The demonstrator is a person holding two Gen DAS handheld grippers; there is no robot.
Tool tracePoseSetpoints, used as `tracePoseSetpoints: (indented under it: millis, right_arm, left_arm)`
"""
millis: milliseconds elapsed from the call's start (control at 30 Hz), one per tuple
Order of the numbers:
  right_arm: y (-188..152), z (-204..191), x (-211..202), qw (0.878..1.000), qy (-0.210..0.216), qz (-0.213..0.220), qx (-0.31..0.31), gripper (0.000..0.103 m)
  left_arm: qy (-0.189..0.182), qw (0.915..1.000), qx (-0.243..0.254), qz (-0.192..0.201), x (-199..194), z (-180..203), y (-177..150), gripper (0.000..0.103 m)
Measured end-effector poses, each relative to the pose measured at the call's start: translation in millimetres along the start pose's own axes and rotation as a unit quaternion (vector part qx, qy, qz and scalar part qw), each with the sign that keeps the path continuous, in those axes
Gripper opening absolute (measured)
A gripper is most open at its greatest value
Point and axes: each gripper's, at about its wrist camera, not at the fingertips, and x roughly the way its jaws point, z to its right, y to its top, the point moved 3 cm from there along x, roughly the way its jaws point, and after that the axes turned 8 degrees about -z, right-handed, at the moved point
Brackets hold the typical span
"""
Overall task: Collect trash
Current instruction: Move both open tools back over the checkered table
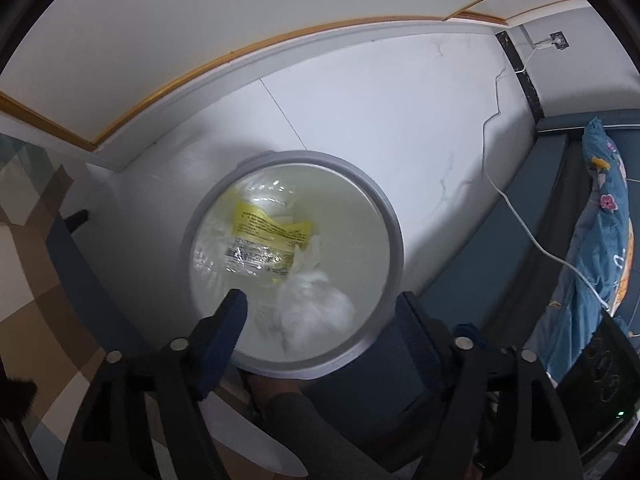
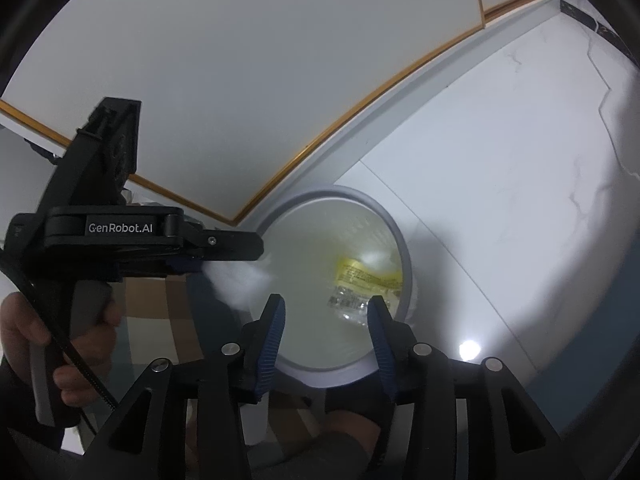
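I see the white marble floor (image 1: pixel 400 128) filling most of both views, with the wall and its wooden trim (image 1: pixel 160 80) in the upper part of the frame. At the right edge of the left wrist view there is a blue flowered cloth (image 1: pixel 600 240) and a white cable (image 1: pixel 520 220) running across the floor.

The grey-rimmed trash bin (image 1: pixel 384 216) stands on the floor, in the centre of the left wrist view and in the lower centre of the right wrist view. Inside it lies a clear wrapper with a yellow label (image 1: pixel 264 236), toward the left of the bin in the left wrist view. Just beside it, lower in the frame, is a crumpled white tissue (image 1: pixel 316 312); it looks blurred, and I cannot tell if it rests in the bin or is in the air above it.

My left tool (image 1: pixel 320 312) stands over the bin with its jaws wide apart and nothing pressed between the pads. In the right wrist view I see it from the side, at the middle left, with a hand (image 2: pixel 24 340) around its handle.

My right tool (image 2: pixel 326 320) is also released, its blue pads apart over the bin mouth, holding nothing.
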Motion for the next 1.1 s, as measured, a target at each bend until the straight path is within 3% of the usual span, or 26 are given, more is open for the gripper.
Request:
tracePoseSetpoints:
  millis: [167,333,433,600,733,867,1000,1100]
  right_arm:
    - [1.6,0.1,-9.1,1.000,0.005,0.014,0.001,0.045]
    - [2.9,-3.6,-18.2,1.000,0.003,0.021,-0.001,0.050]
    - [2.8,-6.9,-28.4,1.000,0.001,0.028,-0.003,0.055]
    - [4.0,-16.7,-51.7,0.999,-0.002,0.047,-0.013,0.061]
    - [4.2,-36.3,-79.7,0.997,0.002,0.075,-0.034,0.063]
    - [0.3,-64.6,-110.5,0.992,0.007,0.110,-0.062,0.067]
    - [-3.2,-94.7,-137.7,0.987,0.010,0.139,-0.084,0.069]
    - [-8.7,-118.4,-155.8,0.982,0.011,0.160,-0.101,0.073]
  left_arm:
    - [0.020,0.9997,0.016,0.003,-2.8,1.5,-2.9,0.074]
    - [0.047,0.9980,0.021,0.036,-20.1,-0.3,-13.0,0.074]
    - [0.080,0.9934,0.017,0.081,-41.7,-2.4,-22.7,0.074]
    - [0.093,0.9829,0.009,0.159,-96.0,-6.4,-46.1,0.074]
    - [0.123,0.9602,-0.002,0.251,-151.7,-7.8,-75.9,0.074]
    - [0.124,0.9334,-0.031,0.335,-202.5,-17.2,-115.8,0.074]
    - [0.124,0.9135,-0.050,0.384,-236.7,-31.9,-148.9,0.086]
    - [0.137,0.8998,-0.057,0.410,-254.6,-40.0,-172.3,0.086]
